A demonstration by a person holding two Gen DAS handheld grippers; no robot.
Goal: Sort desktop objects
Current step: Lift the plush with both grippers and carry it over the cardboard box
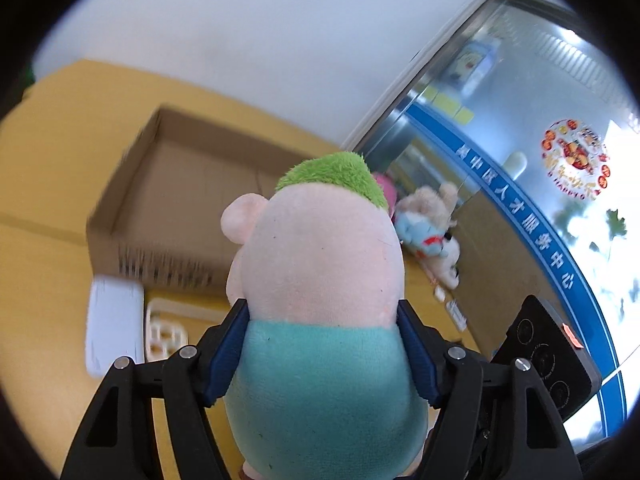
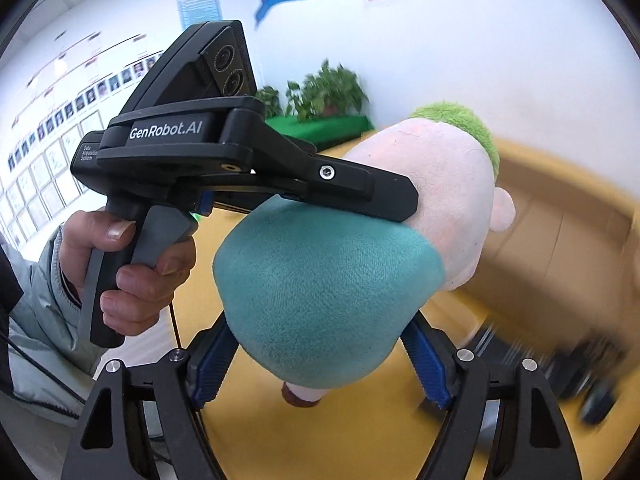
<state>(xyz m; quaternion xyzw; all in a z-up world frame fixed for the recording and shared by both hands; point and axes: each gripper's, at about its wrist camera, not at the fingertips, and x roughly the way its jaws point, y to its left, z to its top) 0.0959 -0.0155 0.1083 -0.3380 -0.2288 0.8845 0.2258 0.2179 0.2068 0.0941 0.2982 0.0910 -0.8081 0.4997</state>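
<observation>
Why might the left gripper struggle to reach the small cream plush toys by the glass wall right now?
Probably cannot: the left gripper is clamped on the green-haired pink plush doll, leaving nothing free for the cream plush toys.

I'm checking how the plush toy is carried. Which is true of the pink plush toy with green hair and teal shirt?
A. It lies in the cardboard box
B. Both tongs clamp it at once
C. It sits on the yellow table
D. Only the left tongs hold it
B: the left tongs squeeze the pink plush toy with green hair and teal shirt, and the right tongs pinch its teal bottom.
</observation>
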